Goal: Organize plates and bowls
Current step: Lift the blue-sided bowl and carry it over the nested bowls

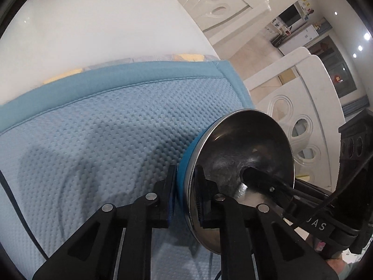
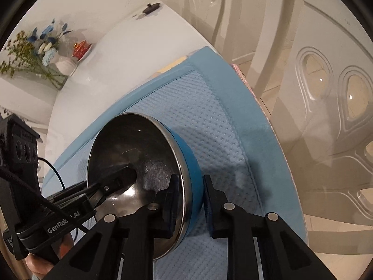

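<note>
Pinching opposite rims of the tilted bowl (image 1: 242,158) above the blue mat (image 1: 105,140), left gripper (image 1: 185,186) and right gripper (image 2: 190,193) face each other.

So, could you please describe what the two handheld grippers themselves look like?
Both the left gripper and right gripper are matte black plastic linkages with silver round pivot pins and ribbed dark blue pads on the jaws. White lettering marks their bodies, partly reading "GenRob". Black cables trail from them.
</note>
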`<state>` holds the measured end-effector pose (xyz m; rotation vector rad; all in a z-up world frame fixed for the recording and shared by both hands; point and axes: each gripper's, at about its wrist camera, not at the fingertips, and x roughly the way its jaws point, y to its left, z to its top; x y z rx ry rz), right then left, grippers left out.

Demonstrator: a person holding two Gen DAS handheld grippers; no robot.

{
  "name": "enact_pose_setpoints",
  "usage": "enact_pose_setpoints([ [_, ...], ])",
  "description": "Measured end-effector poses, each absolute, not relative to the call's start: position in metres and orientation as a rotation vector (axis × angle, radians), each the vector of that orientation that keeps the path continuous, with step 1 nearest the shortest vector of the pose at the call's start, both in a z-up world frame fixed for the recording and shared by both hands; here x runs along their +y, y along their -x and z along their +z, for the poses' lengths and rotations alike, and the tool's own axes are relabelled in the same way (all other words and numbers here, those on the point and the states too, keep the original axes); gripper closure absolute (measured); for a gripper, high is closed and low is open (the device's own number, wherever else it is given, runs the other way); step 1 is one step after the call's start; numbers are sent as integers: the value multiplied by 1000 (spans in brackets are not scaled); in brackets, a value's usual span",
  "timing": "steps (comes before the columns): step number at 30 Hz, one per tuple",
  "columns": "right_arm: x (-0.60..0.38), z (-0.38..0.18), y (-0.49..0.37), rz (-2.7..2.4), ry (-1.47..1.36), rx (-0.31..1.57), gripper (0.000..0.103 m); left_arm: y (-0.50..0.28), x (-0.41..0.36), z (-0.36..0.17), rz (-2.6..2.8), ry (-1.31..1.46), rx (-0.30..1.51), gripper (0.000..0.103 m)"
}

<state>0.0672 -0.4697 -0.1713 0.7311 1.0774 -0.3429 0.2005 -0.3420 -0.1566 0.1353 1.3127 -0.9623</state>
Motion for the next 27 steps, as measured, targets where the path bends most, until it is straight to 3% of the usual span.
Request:
enact_pose_setpoints([
  [18,-405,-95,-26,-228,-688,1057,84,-136,-260,-59,-820,-72,1214,91],
  [27,-361,-76,12,-150,-677,1110,84,-89,-208,-44,-743,-2,1238,91],
])
